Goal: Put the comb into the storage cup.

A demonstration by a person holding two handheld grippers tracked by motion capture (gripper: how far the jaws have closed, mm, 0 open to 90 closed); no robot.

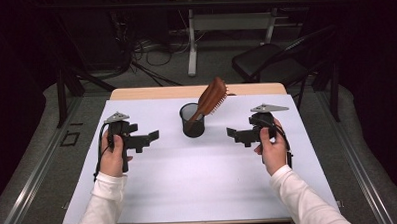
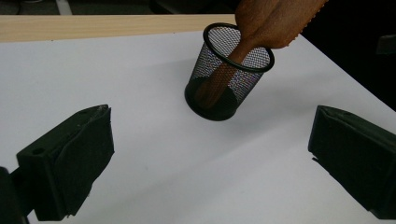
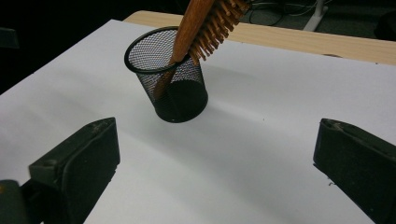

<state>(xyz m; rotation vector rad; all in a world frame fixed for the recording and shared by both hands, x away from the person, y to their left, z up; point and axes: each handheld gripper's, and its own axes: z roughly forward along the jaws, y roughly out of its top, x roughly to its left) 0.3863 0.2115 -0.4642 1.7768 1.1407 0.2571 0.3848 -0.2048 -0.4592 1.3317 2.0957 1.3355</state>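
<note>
- The wooden hairbrush (image 1: 212, 97) stood handle-down in the black mesh cup (image 1: 192, 121), its bristled head leaning out over the rim, up and away from the person.
- The mesh cup sat upright on the white table cover (image 1: 199, 177), near the cover's far edge.
- The left gripper (image 1: 150, 137) hovered to the left of the cup, jaws spread wide and empty.
- The right gripper (image 1: 233, 133) hovered to the right of the cup, jaws likewise wide and empty.
- Risk, as a judgement: the brush looked top-heavy; a sideways pull or nudge on its head could tip the light cup over.
- Gripping the head across its bristles might let it slip or twist.
</note>
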